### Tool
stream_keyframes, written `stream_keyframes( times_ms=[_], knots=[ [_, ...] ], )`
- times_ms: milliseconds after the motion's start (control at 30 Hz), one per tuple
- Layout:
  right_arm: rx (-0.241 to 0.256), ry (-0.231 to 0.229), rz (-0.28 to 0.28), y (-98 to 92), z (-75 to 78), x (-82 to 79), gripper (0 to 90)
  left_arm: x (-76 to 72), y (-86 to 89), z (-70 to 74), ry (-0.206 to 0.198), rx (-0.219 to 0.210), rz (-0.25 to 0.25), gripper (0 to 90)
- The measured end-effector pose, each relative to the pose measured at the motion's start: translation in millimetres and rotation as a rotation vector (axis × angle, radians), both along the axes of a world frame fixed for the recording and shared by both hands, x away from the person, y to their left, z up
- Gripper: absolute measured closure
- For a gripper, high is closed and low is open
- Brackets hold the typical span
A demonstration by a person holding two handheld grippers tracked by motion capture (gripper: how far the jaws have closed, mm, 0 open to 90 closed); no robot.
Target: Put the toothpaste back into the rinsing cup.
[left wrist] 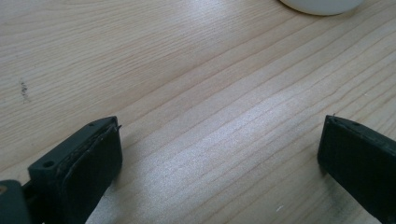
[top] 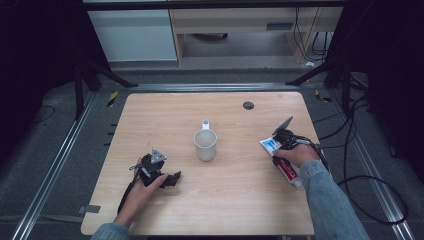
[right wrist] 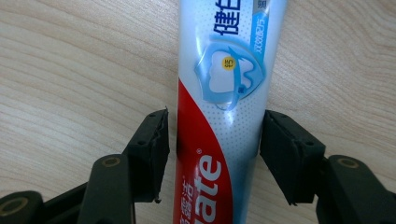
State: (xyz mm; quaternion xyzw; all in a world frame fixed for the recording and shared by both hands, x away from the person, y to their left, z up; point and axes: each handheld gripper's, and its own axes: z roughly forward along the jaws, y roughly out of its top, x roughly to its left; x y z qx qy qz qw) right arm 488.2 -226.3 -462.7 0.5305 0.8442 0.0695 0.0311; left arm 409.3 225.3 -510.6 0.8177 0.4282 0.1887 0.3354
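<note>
Right gripper view: our jaws straddle the toothpaste tube [right wrist: 219,116] (small gap at nine o'clock), not yet clamped; left gripper [top: 167,179] rests open, mug [top: 205,145] untouched.

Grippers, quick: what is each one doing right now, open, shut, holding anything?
Left gripper: open, nothing between its jaws.
Right gripper: jaws either side of the toothpaste tube; a firm grip cannot be told.

Mug [left wrist: 322,5] cut off; toothpaste tube [right wrist: 219,116] perhaps gripped.
</note>
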Motion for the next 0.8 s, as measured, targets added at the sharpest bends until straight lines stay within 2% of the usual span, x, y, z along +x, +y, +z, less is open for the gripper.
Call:
stream_keyframes(
  times_ms=[633, 800],
  knots=[
    [0.019, 0.005, -0.028, -0.7, -4.2, 10.2, 45.8, 0.0, 0.0, 0.0, 0.000, 0.000, 0.000, 0.0],
    [0.004, 0.011, -0.026, 1.7, -5.4, 11.4, 47.3, 0.0, 0.0, 0.0, 0.000, 0.000, 0.000, 0.0]
  ],
)
